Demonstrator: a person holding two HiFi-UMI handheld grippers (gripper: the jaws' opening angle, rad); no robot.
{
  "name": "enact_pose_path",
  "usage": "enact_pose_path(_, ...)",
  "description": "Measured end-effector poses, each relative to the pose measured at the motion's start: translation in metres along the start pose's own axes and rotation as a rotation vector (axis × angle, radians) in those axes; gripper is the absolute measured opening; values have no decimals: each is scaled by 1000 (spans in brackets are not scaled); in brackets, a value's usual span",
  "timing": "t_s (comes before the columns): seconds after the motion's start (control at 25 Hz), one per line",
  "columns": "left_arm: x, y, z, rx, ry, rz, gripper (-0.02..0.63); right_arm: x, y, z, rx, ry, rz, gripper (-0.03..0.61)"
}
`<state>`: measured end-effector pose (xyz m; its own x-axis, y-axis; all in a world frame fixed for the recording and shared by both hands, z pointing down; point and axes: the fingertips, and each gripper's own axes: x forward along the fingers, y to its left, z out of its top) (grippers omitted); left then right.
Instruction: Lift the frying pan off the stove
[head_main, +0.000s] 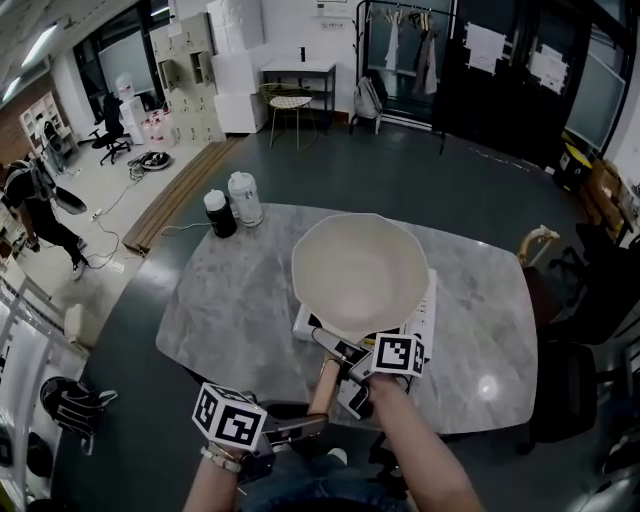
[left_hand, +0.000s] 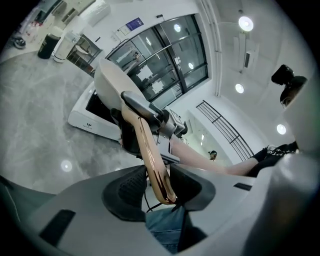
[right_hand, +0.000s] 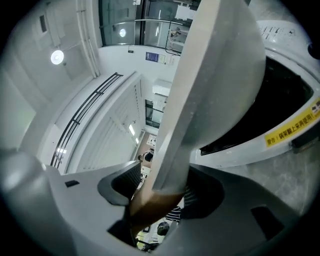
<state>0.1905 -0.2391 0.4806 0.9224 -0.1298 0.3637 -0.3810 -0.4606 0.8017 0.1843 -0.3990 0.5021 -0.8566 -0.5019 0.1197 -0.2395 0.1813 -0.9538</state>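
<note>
My left gripper is clenched on the tip of the handle for leverage, while my right gripper stands released astride the 6 o'clock rim of the frying pan, ready to share its weight over the stove at 12 o'clock on the table.

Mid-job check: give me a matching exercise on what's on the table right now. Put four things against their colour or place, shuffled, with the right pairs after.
Things:
1. frying pan
2. pan handle
3. stove
4. black container

Descriptions:
A. copper-coloured, its end between the jaws of the left gripper
B. white casing, under the frying pan
C. at the far-left edge of the table, beside a white container
D. cream, its near edge between the jaws of the right gripper

Pairs: 1-D, 2-A, 3-B, 4-C.
</note>
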Motion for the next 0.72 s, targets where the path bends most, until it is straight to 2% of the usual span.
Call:
enact_pose_path(0.2,0,2,-3,11,2,15,156,5,-1,-1,12,10,4,225)
enact_pose_path(0.32,5,3,-7,21,3,27,156,2,-2,-3,-6,15,-2,222)
enact_pose_path(0.44,3,1,-4,19,-37,8,156,4,-1,-2,-8,8,-2,223)
enact_pose_path(0.72,3,-8,1,61,-52,-6,161,-3,12,5,-46,-4,4,225)
